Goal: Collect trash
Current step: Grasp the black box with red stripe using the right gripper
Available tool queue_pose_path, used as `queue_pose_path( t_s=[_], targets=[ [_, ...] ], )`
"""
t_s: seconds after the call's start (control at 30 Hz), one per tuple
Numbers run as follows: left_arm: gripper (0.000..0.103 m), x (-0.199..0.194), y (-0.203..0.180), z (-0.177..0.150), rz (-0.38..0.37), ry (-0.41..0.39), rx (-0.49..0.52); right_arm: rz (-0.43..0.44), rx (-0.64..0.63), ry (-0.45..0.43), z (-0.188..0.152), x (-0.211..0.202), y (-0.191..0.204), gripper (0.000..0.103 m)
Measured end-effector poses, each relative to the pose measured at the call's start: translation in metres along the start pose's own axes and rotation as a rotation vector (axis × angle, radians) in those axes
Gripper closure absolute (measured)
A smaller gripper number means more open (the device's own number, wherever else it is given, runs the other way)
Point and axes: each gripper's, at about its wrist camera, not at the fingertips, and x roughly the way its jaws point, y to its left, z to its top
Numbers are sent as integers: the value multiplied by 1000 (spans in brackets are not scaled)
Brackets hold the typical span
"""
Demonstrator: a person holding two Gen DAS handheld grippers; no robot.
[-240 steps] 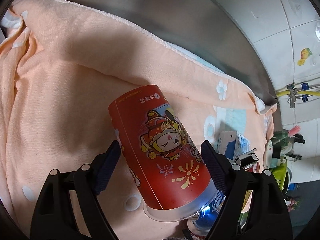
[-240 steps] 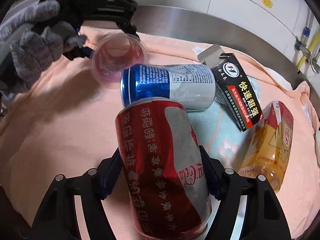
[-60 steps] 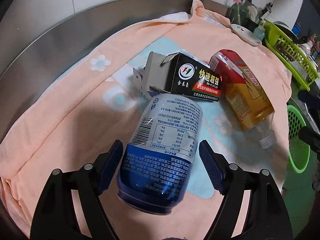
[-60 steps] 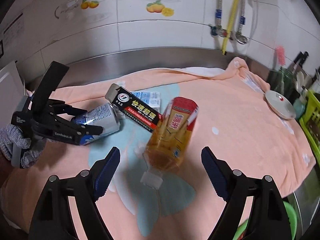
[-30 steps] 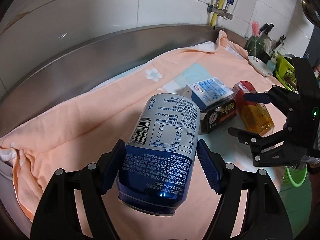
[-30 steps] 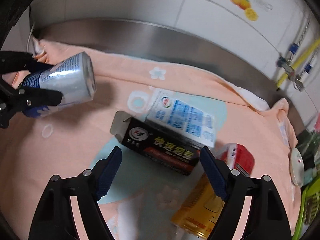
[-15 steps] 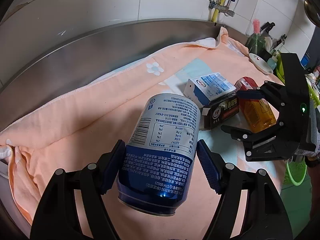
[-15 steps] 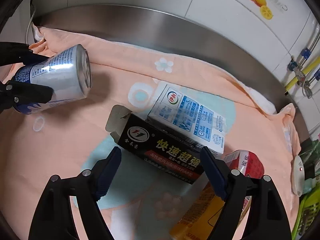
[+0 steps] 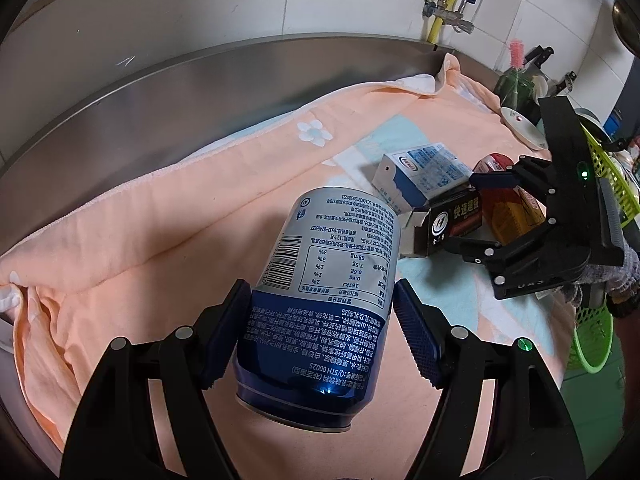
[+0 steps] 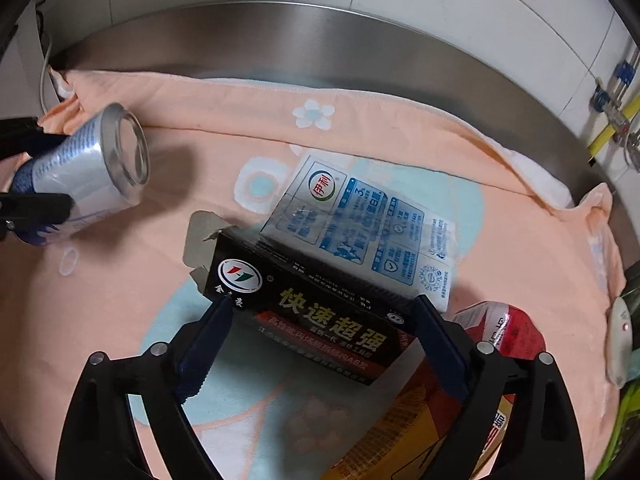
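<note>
My left gripper is shut on a blue and silver drink can, held tilted above the peach towel; the same can shows at the left of the right wrist view. My right gripper points down over a black carton with an open flap. Its jaws are opening and straddle the carton's two ends without pressing on it. A white and blue milk carton lies just behind the black one. A bottle with a red and yellow label lies to the right.
The towel covers a steel counter below a tiled wall with yellow pipes. A white dish, a green basket and a green bin stand at the right. A gloved hand holds the right gripper.
The right gripper has come down and closer onto the black carton, and its jaws have widened. The left gripper has kept still with the can.
</note>
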Motion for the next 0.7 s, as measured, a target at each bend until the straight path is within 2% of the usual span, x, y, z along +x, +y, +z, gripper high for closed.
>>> queue_pose_path(
  t_s=[0.17,0.27,0.4,0.7],
  targets=[
    [31,4,2,0,-3,5,-8,52,-53,58,-4,8,5,15],
    [31,4,3,0,-4,6,-15,33,-116,90,-8,14,19,16],
    [31,4,4,-1,-6,5,-18,68,-110,86,-4,12,21,16],
    [31,3,6,-1,-3,6,-30,129,-81,148,7,26,15,16]
  ],
)
